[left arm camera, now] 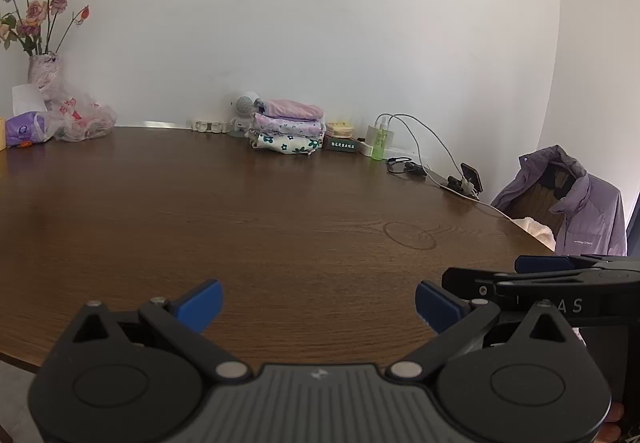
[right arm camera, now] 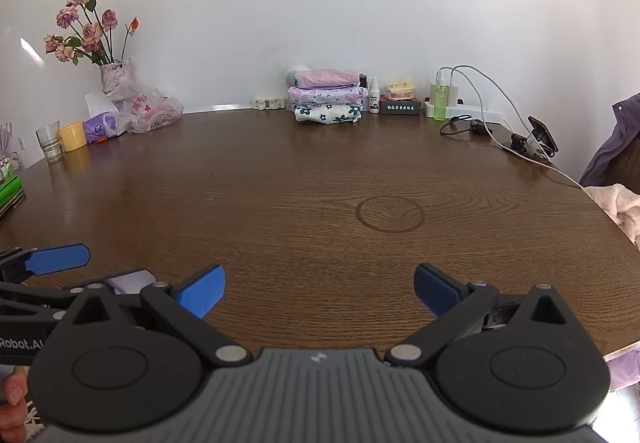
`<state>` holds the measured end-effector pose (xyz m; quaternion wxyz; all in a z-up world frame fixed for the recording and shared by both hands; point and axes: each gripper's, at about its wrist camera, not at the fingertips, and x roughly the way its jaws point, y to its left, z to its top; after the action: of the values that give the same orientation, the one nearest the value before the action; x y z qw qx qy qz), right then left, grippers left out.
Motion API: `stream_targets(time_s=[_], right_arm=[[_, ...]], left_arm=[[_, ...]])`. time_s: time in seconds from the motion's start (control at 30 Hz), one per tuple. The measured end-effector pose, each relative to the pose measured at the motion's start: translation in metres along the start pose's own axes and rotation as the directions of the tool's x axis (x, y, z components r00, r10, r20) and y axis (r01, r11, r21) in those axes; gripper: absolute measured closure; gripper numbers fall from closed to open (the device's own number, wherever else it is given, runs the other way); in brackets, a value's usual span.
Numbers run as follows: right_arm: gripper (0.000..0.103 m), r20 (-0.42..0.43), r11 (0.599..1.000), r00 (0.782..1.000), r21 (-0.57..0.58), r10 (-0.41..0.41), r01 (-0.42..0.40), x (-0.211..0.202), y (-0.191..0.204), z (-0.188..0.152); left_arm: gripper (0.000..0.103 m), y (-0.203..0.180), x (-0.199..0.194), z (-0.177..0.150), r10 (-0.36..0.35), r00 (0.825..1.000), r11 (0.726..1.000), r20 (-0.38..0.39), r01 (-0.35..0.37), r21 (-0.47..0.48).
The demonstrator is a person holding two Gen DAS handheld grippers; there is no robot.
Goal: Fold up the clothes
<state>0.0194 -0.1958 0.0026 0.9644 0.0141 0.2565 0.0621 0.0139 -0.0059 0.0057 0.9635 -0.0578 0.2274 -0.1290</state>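
Observation:
A stack of three folded clothes (left arm camera: 286, 131) (right arm camera: 327, 99), lilac on top and flower prints below, rests at the far edge of the brown wooden table (left arm camera: 240, 211) (right arm camera: 280, 195) against the wall. My left gripper (left arm camera: 319, 303) hovers open over the near table edge, nothing between its blue pads. My right gripper (right arm camera: 319, 289) is open too and holds nothing. Each gripper shows in the other's view, the right gripper (left arm camera: 544, 275) at the left wrist view's right side, the left gripper (right arm camera: 56, 259) at the right wrist view's left side. A pale pink fluffy cloth (right arm camera: 618, 203) lies off the table's right edge.
A vase of dried roses (right arm camera: 114, 77), plastic bags (right arm camera: 152, 111), a glass (right arm camera: 50, 143) and a yellow cup (right arm camera: 73, 137) stand back left. Bottles (right arm camera: 440, 103), a power strip with cables (right arm camera: 476, 111) and a phone on a stand (right arm camera: 542, 135) sit back right. A purple jacket (left arm camera: 580, 211) hangs on a chair.

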Motion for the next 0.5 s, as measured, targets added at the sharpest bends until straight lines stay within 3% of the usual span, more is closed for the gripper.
stream_targets(time_s=[0.5], right_arm=[[0.000,-0.006,1.000,1.000,0.005,0.002,-0.002,0.0006,-0.0006,-0.0001]], left_arm=[[0.000,0.0010,0.0040,-0.0011,0.011,1.000,1.000,-0.017,-0.011,-0.003]])
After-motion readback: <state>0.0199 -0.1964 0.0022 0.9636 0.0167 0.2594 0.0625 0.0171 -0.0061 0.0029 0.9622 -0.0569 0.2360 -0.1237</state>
